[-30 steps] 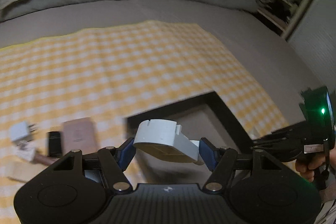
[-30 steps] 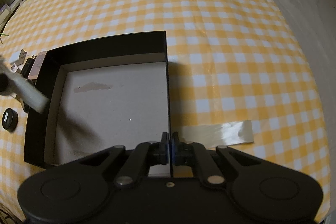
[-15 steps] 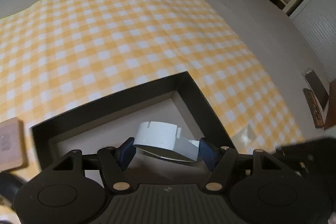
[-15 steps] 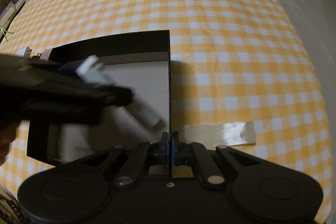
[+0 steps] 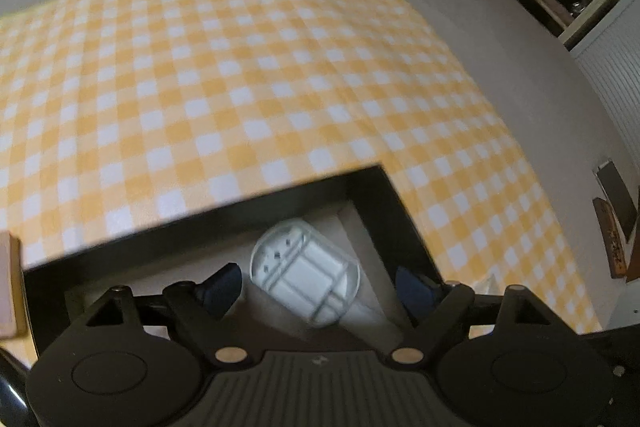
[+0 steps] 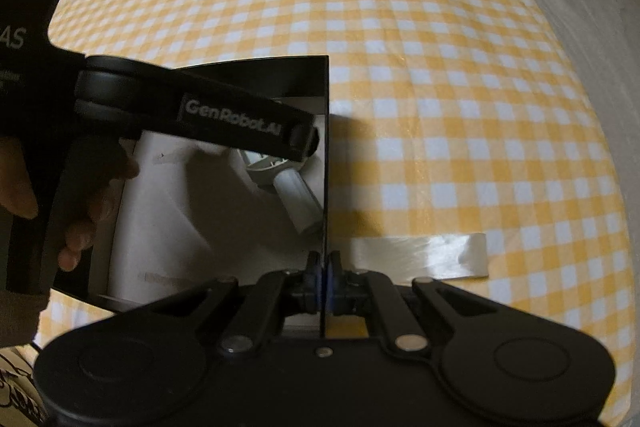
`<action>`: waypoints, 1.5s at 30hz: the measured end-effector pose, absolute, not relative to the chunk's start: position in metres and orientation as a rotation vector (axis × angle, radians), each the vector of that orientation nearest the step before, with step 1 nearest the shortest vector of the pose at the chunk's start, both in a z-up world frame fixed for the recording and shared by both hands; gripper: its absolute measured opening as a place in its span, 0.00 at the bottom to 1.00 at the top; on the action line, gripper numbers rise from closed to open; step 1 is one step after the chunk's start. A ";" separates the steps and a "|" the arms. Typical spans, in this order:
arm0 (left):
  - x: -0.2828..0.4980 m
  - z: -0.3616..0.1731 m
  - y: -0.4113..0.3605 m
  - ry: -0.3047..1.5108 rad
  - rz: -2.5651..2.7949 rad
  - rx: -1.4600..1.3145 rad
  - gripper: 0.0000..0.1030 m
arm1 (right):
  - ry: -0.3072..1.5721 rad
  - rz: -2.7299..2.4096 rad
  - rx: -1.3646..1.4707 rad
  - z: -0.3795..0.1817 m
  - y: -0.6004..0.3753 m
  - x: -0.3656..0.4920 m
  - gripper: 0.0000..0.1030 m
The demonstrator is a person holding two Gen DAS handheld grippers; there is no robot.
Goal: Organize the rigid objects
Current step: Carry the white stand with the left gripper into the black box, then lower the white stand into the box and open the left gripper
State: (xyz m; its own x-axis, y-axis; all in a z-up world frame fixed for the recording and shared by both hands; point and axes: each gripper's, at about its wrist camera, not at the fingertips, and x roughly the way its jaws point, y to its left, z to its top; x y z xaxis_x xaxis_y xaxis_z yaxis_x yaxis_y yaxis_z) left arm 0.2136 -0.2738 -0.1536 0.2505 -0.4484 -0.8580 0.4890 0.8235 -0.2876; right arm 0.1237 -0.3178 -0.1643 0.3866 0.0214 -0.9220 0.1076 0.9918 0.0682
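The left gripper (image 5: pixel 320 283) is opening its jaws; its pads, which clamped the white plug (image 5: pixel 306 277) a second ago, now stand clear on either side, and the plug lies loose inside the black box (image 5: pixel 384 195), near its 3 o'clock wall. The right gripper (image 6: pixel 322 277) stays pinched shut on that wall's edge, as before. Around the box spreads the checked cloth (image 5: pixel 240 75), with a tape strip (image 6: pixel 420 255) at the right gripper's 3 o'clock.

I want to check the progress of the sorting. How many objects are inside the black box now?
1. A white plastic part lies in the black box, near its right wall, between the opening left gripper jaws. That gripper hides some floor.
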 end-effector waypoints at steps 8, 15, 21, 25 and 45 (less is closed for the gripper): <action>0.223 -0.163 -0.267 1.194 -0.601 -0.107 0.81 | 1.176 -0.058 0.111 -0.165 -0.319 0.125 0.04; 0.231 -0.168 -0.263 1.164 -0.613 -0.182 0.71 | 1.177 -0.058 0.117 -0.166 -0.321 0.126 0.04; 0.231 -0.164 -0.265 1.164 -0.622 -0.138 0.45 | 1.176 -0.056 0.116 -0.167 -0.320 0.126 0.04; 0.225 -0.169 -0.270 1.223 -0.573 -0.085 0.39 | 1.172 -0.052 0.102 -0.167 -0.318 0.125 0.04; 0.213 -0.161 -0.275 1.249 -0.607 -0.031 0.42 | 1.159 -0.027 0.049 -0.172 -0.317 0.125 0.04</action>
State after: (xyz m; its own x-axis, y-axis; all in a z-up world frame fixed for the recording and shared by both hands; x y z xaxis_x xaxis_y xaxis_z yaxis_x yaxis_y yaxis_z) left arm 0.2135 -0.2754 -0.1606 0.1814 -0.4463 -0.8763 0.4129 0.8433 -0.3440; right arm 0.1246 -0.3168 -0.1717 0.4005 0.0040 -0.9163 0.0470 0.9986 0.0248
